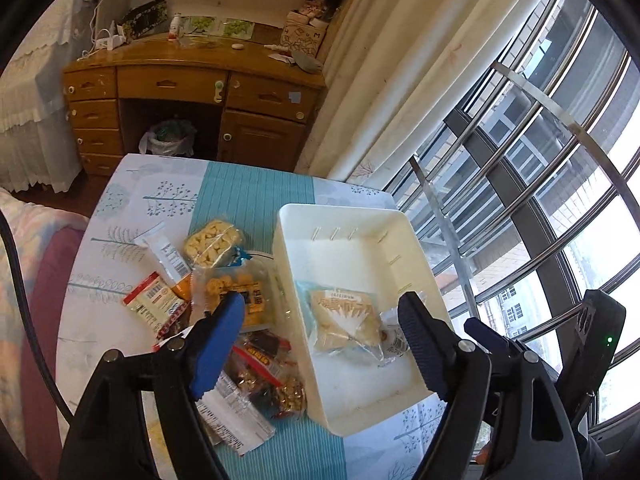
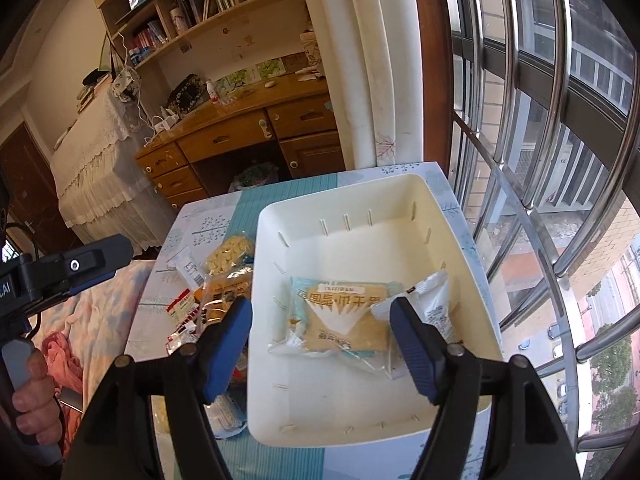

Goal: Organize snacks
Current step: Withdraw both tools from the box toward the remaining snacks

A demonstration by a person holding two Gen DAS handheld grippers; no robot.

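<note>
A white plastic tray (image 1: 288,240) (image 2: 264,280) sits on the table's right side. Inside it lie a beige biscuit packet (image 1: 344,316) (image 2: 344,320) and a small white packet (image 1: 394,340) (image 2: 436,304). Left of the tray is a loose pile: a bag of pale puffs (image 1: 214,242) (image 2: 230,256), a cookie bag (image 1: 236,288), a red-and-white packet (image 1: 154,304), a barcoded white bar (image 1: 168,256) and dark nut packets (image 1: 264,368). My left gripper (image 1: 322,300) is open, straddling the tray's left wall. My right gripper (image 2: 320,306) is open above the biscuit packet, holding nothing.
The table (image 1: 248,188) has a tree-print cloth with a teal stripe. A barred window (image 1: 540,200) and curtain (image 1: 392,80) run along the right. A wooden desk (image 1: 192,84) stands behind, a bin bag (image 1: 168,138) under it. A hand (image 2: 28,392) holds the left gripper's handle.
</note>
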